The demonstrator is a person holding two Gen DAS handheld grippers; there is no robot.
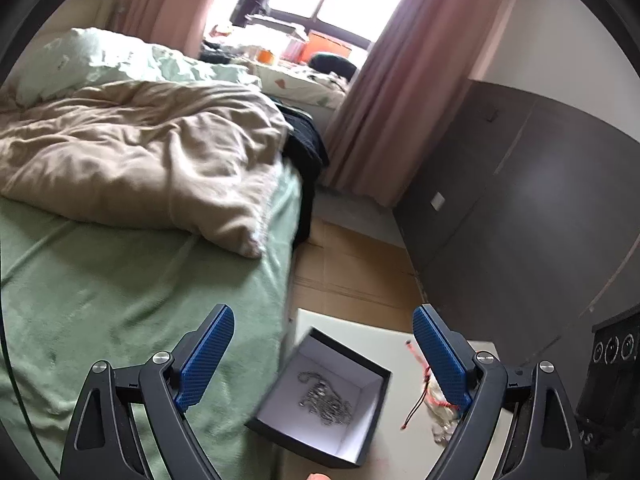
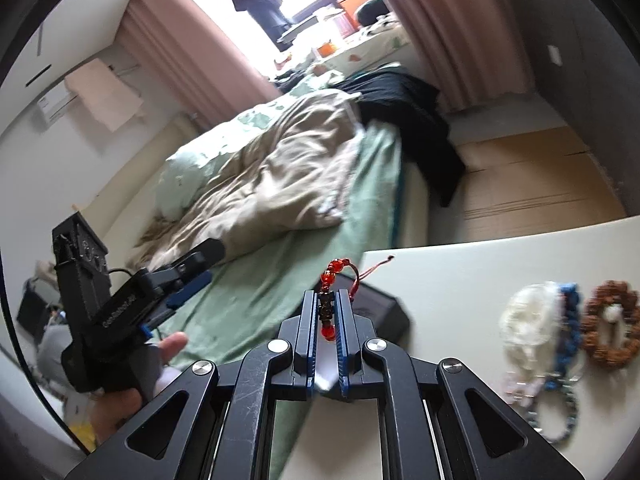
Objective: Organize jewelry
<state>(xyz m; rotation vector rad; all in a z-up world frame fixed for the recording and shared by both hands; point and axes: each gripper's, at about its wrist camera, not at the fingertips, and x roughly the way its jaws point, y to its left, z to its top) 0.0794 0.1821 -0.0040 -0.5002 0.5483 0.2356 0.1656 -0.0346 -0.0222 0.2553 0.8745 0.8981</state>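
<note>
Beads of the red bracelet (image 2: pixel 329 300) stand lengthwise between the pads of the right hand-held gripper (image 2: pixel 329 312), clamped, with the open box (image 1: pixel 320 396) just ahead-left, under the wide-apart left hand-held gripper (image 1: pixel 320 344).

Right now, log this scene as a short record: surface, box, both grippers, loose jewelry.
surface: white table beside a bed
box: open dark box, white inside, silver chain lying in it
left gripper: open, empty, above the box
right gripper: shut on red beaded bracelet
loose jewelry: brown bead bracelet, blue braided bracelet, on the table
</note>
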